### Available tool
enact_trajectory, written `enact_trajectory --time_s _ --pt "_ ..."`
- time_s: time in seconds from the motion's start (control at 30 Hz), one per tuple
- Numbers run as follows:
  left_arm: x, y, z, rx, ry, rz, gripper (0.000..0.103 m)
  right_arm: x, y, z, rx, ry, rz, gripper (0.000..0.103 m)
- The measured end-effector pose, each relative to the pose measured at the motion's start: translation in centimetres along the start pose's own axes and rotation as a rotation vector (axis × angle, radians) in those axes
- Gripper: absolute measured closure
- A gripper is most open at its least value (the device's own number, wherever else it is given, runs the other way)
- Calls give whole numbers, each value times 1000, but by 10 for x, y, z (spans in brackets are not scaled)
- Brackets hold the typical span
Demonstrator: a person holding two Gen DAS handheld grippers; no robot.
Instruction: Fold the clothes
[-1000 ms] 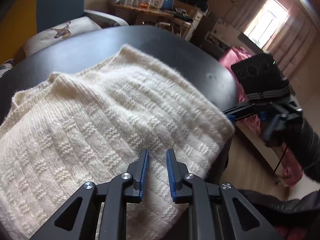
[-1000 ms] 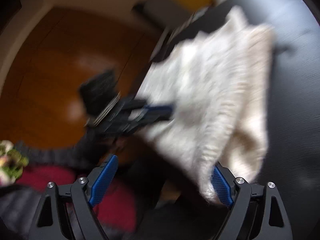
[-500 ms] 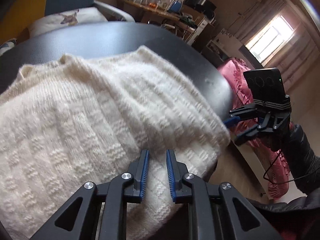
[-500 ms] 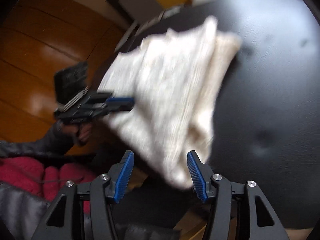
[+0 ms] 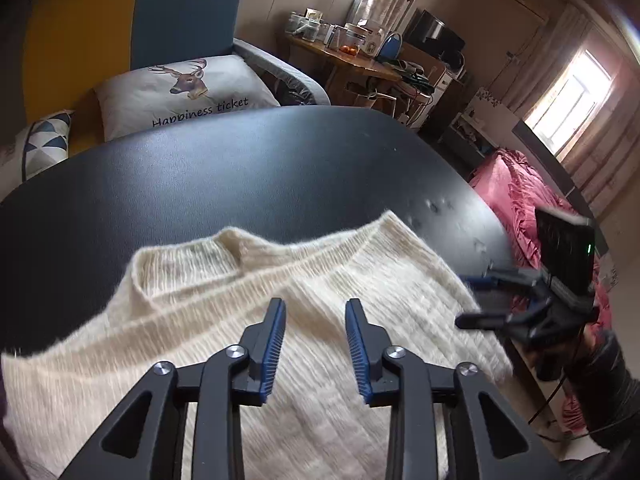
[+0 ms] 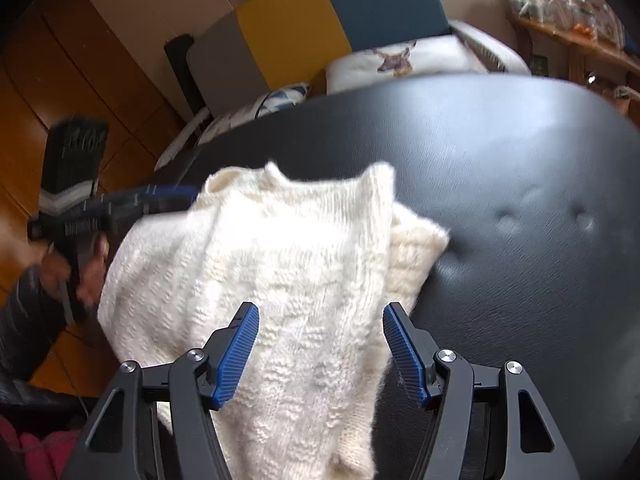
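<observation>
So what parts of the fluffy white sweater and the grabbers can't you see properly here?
- Sweater near edge: left wrist view, hidden behind the left gripper and cut off by the frame bottom.
- Sweater's lower layers: right wrist view, covered by the top fold.
- Right gripper: blurred in the left wrist view, so whether it touches the sweater is unclear.
- Table front edge: hidden under the sweater.

1. A lived-in home, a living room by the look of it.
2. Behind the far edge of the black table (image 5: 240, 168) stands a yellow-and-blue sofa (image 5: 132, 20) with a deer-print pillow (image 5: 180, 92).
3. A cluttered wooden side table (image 5: 352, 60), curtained window (image 5: 568, 104) and pink bedding (image 5: 520, 200) fill the right side.
</observation>
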State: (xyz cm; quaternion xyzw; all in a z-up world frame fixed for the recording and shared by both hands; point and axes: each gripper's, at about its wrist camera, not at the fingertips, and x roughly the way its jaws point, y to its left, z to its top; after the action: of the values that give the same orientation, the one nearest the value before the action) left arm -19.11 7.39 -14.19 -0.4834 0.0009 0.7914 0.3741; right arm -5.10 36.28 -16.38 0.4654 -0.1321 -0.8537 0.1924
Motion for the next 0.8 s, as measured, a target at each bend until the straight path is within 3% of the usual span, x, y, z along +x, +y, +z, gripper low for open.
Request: enact_trajectory --time_s 0.1,0.3,0.37,0.43,0.6,0.7,0.8 --pt "18 1 12 31 56 -30 57 11 -6 -10 32 13 9 29" --pt "74 -15 16 172 295 -43 57 9 -21 -26 80 -6 31 27" --pt "81 -18 13 204 328 -54 62 9 -19 -28 62 -11 14 27" --pt "73 -25 13 236 284 -58 97 9 -16 -29 33 -16 -13 27" --pt "40 -45 18 239 52 -46 98 12 -8 -35 -7 -55 -69 27" --pt "74 -45 10 259 87 86 98 13 -8 -40 4 -86 -75 27" --pt "94 -43 -2 234 101 105 97 11 -10 -43 11 -98 -80 27"
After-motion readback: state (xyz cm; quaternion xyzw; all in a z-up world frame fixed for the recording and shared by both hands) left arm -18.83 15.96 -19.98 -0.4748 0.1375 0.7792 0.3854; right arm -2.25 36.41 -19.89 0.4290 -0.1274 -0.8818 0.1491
